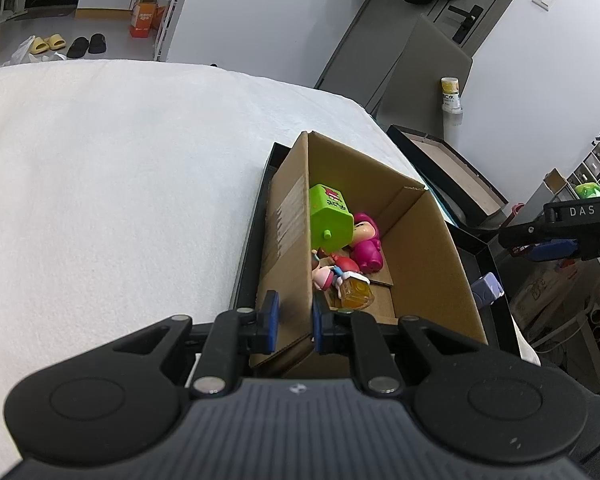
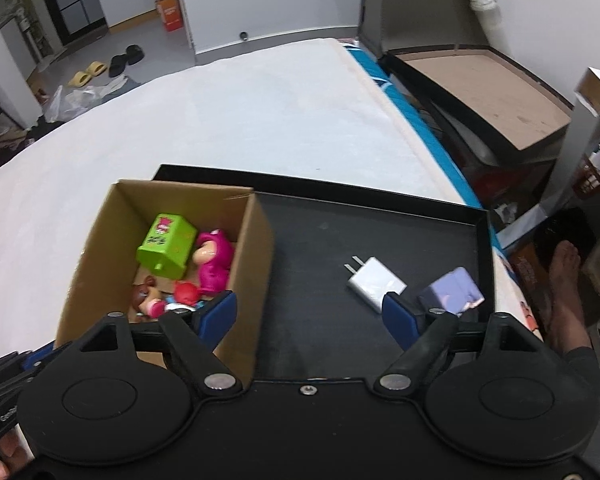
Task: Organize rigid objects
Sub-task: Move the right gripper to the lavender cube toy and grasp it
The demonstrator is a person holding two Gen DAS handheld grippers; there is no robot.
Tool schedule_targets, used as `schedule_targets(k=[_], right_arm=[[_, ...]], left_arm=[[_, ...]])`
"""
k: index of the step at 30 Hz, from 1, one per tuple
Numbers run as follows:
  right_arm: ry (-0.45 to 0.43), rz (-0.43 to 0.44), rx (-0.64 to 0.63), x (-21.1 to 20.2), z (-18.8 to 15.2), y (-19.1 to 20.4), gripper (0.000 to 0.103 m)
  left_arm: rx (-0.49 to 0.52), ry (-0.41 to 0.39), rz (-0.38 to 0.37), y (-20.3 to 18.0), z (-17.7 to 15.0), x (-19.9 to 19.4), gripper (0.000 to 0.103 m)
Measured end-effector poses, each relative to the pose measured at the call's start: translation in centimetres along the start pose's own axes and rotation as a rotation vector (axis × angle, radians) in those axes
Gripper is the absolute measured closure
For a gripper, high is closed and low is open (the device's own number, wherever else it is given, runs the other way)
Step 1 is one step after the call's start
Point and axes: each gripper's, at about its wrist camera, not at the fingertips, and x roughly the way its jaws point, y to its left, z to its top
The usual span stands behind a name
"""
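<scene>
On the black tray [image 2: 380, 216], the left gripper [image 1: 294, 322] pinches the near wall of the cardboard box [image 1: 432, 248] of toys. Beside it, the right gripper [image 2: 310, 314] hangs wide and empty above a white charger [image 2: 374, 282] and what looks like a lilac figure [image 2: 452, 290].

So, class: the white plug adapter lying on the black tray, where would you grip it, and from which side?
Grip the white plug adapter across its two long flat sides, coming down from above. It lies flat on the black tray, clear of the purple block, with its prongs pointing away toward the cardboard box, so the open right gripper can straddle its body.
</scene>
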Motion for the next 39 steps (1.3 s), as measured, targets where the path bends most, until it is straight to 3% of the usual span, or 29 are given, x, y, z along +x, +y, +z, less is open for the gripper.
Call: schedule_targets(k=[20,30,39], right_arm=[[-0.003,-0.081,0.08,3.0,1.3,-5.6,0.019],[0.044,-0.124,0.064,5.6,1.3,-7.3,0.038],[0.11,-0.134,0.032,8.2,1.0,-9.4,0.046]], left_arm=[[-0.004,0.003,0.002,0.0,0.0,0.1,0.089],[-0.003,0.004,0.002,0.0,0.0,0.1,0.089],[-0.001,0.005,0.004,0.0,0.0,0.3,0.089]])
